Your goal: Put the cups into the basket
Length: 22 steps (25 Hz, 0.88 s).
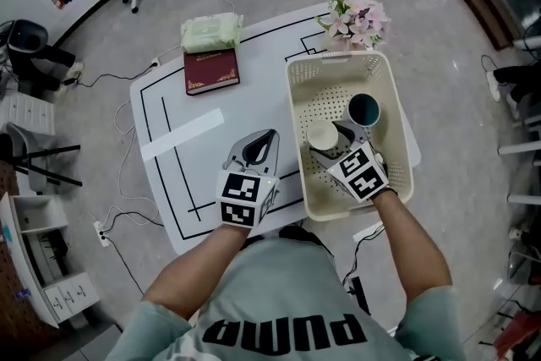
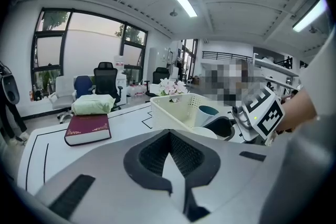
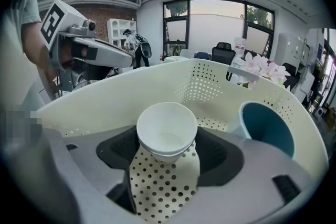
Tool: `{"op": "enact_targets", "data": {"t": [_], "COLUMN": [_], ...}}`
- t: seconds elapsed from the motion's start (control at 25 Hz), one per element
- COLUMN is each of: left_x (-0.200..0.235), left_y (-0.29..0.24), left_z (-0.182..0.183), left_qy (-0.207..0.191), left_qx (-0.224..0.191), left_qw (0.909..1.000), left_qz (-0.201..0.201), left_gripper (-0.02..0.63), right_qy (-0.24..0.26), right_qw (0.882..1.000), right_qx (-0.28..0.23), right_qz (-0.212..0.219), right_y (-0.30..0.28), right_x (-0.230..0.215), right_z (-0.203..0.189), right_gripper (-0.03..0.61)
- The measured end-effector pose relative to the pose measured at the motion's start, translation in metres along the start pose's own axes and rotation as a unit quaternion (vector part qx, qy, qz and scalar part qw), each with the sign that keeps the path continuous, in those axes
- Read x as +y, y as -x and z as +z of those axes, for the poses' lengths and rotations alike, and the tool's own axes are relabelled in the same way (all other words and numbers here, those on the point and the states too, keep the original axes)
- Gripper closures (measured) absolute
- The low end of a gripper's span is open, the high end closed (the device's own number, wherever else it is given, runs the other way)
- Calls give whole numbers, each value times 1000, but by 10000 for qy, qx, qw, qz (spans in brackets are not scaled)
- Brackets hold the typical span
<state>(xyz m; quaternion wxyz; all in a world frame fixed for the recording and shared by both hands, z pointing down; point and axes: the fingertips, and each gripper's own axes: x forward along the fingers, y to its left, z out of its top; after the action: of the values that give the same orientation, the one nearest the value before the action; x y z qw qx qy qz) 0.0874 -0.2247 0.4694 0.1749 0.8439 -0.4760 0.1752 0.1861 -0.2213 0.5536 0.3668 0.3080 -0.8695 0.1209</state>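
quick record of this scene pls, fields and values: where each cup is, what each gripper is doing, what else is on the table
white cup: inside the basket, between the jaws of the right gripper
teal cup: in the basket, beyond the white cup
right gripper: shut on white cup
left gripper: shut, empty, over the table
also on table: red book, green pack, flowers

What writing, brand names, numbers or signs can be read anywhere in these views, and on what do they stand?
"PUMA": large dark letters on the person's grey-green shirt, upside down in the head view.
Red book: gold print on the cover, too small to read.
Green packet: no print that can be read.
Marker cubes: black-and-white square patterns only, no words or numbers.
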Motion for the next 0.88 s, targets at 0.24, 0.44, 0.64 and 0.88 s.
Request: {"op": "enact_targets", "data": {"t": [0.24, 0.44, 0.64, 0.88], "left_x": [-2, -3, -2, 1], "left_y": [1, 3, 7, 15], "left_z": [-3, 0, 1, 6], "left_qy": [-10, -12, 11, 23], "left_qx": [10, -28, -52, -130], "left_qw": [10000, 10000, 9999, 9999], "left_qz": [-58, -95, -91, -81], "left_gripper": [609, 608, 609, 609], "right_qy": [130, 182, 184, 577], "right_qw": [9998, 9995, 9993, 9982], "right_qx": [143, 219, 265, -45], "right_qz": [94, 131, 162, 181], "right_y": [2, 5, 9, 26], "right_x": [3, 3, 3, 14], "right_z": [-9, -11, -10, 13], "right_gripper": [249, 245, 230, 230]}}
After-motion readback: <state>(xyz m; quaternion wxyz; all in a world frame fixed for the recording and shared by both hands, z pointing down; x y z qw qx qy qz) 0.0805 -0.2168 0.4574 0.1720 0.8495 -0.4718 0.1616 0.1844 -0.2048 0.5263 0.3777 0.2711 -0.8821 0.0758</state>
